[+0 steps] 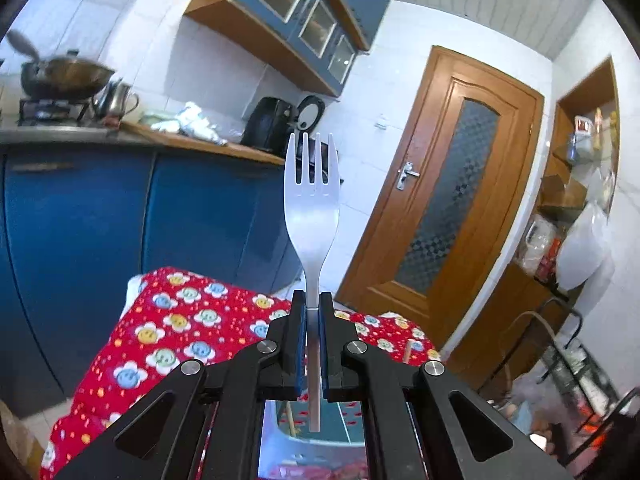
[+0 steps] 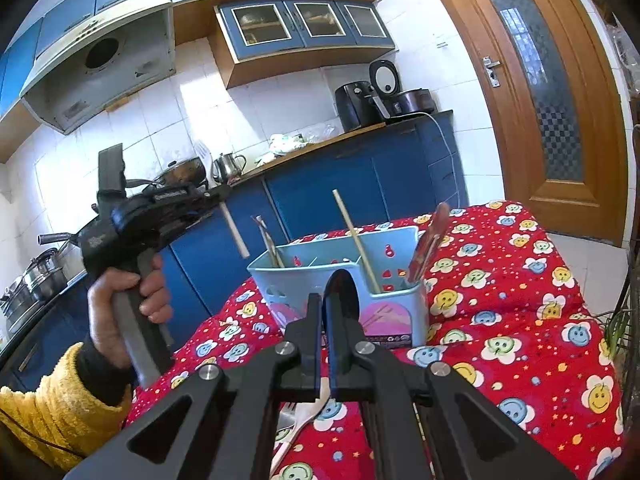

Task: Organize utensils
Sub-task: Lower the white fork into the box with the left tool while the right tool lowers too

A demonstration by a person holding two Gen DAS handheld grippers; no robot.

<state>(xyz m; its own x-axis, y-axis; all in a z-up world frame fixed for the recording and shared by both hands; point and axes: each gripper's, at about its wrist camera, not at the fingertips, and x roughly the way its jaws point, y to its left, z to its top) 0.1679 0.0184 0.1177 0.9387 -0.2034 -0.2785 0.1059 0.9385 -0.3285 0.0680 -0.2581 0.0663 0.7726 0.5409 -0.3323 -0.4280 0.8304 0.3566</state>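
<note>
My left gripper (image 1: 313, 300) is shut on a silver fork (image 1: 312, 204), which stands tines up, its pale handle running down between the pads. From the right wrist view, a hand in a yellow sleeve holds that left gripper (image 2: 216, 200) raised left of the light blue caddy (image 2: 396, 320), and the fork's handle (image 2: 236, 236) hangs below it. My right gripper (image 2: 323, 300) is shut on a spoon (image 2: 342, 282). Its dark bowl shows edge-on above the tips, just in front of the caddy. Chopsticks (image 2: 356, 236) lean in the caddy's compartments.
The caddy stands on a table with a red flowered cloth (image 2: 520, 280). A metal utensil (image 2: 286, 416) lies on the cloth under my right gripper. A red-handled item (image 2: 434, 232) leans in the caddy's right end. Blue cabinets (image 1: 80, 240) and a wooden door (image 1: 448, 200) stand behind.
</note>
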